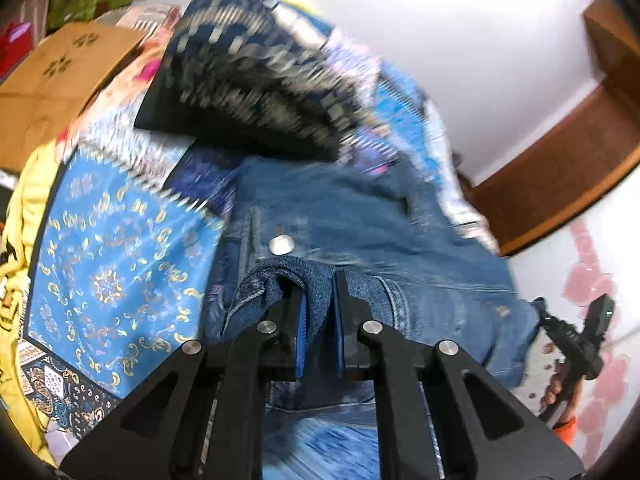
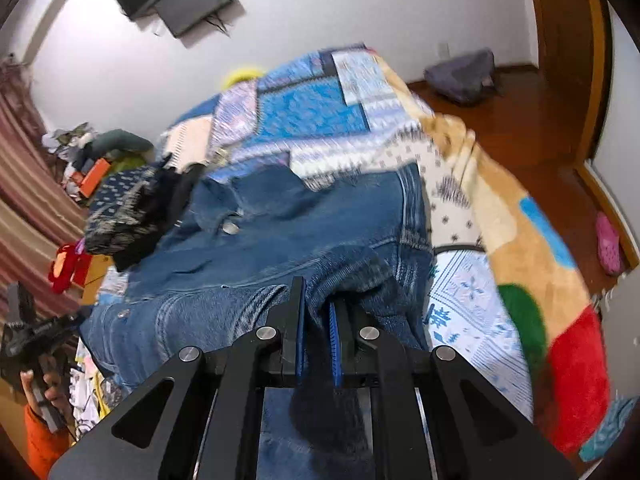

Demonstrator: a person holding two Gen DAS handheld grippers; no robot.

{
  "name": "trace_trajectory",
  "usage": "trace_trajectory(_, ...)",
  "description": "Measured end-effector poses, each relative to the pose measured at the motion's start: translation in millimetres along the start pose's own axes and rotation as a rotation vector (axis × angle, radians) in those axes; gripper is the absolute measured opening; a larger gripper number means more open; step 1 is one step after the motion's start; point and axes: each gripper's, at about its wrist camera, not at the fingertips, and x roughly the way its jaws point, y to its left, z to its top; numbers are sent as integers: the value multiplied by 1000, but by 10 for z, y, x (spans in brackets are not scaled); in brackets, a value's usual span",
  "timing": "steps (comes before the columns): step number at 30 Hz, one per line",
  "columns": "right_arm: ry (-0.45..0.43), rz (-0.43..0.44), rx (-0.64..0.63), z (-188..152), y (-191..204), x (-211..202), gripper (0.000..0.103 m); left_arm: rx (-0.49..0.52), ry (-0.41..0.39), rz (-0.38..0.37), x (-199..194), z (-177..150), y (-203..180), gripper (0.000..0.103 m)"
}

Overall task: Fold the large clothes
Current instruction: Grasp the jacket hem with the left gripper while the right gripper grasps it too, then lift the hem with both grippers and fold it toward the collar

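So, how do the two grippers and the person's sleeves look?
Both the left gripper and right gripper are matte black, with angular linkage arms, silver round pivot bolts and blue pads lining the fingers. The person's hand shows an orange sleeve. No cables are visible.

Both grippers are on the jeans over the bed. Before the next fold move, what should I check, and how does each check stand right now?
1. Left gripper pinching denim: ok, fabric sits between its fingers.
2. Right gripper pinching denim: ok, fabric bunched between its fingers.
3. Jeans lying flat: not ok, rumpled near both grips.
4. Dark patterned garment off the jeans: not ok, it overlaps their far edge.
5. Grips at matching corners: cannot tell, blur.
6. Quilt free beside the jeans: ok.
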Motion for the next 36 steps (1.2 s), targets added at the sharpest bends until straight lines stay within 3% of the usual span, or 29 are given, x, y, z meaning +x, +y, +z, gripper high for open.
trace_trajectory(3, 5, -8, -15, 9, 0, 86, 9, 34, 67, 77, 307, -103, 42, 11)
trace_trajectory(7, 15, -16, -67, 26, 78, -44, 14, 103, 79, 125, 352, -173, -62, 13)
trace_trajectory(10, 53, -18, -95, 32, 119, -168, 22, 150, 87, 138, 240, -159, -125, 29)
trace_trajectory(12, 53, -20, -96, 15, 127, -241, 40, 173, 64, 134, 89, -168, -152, 48)
trace_trajectory(13, 46, -20, -94, -10, 130, -310, 47, 186, 46, 134, -15, -180, -162, 52)
trace_trajectory(14, 42, -26, -93, -32, 141, -336, 61, 196, 33, 138, -87, -198, -159, 60)
trace_trajectory(16, 17, -58, -98, -118, 153, -452, 67, 206, 17, 142, -196, -229, -153, 66)
trace_trajectory(22, 82, -43, -91, -347, 121, -400, 68, 192, 78, 109, -249, -505, 58, 68)
trace_trajectory(27, 196, 46, 68, -545, -109, -74, 68, 0, 194, -7, 190, -657, 382, 70)
trace_trajectory(29, 184, 68, 113, -576, -152, -33, 68, -47, 213, -55, 292, -691, 426, 70)
trace_trajectory(31, 175, 58, 83, -597, -88, -69, 55, -39, 208, -76, 297, -710, 374, 70)
trace_trajectory(34, 162, 50, -4, -636, 67, -157, 32, 53, 161, -31, 189, -720, 195, 64)
trace_trajectory(36, 151, 65, -61, -646, 168, -236, 18, 113, 130, -2, 86, -729, 106, 34)
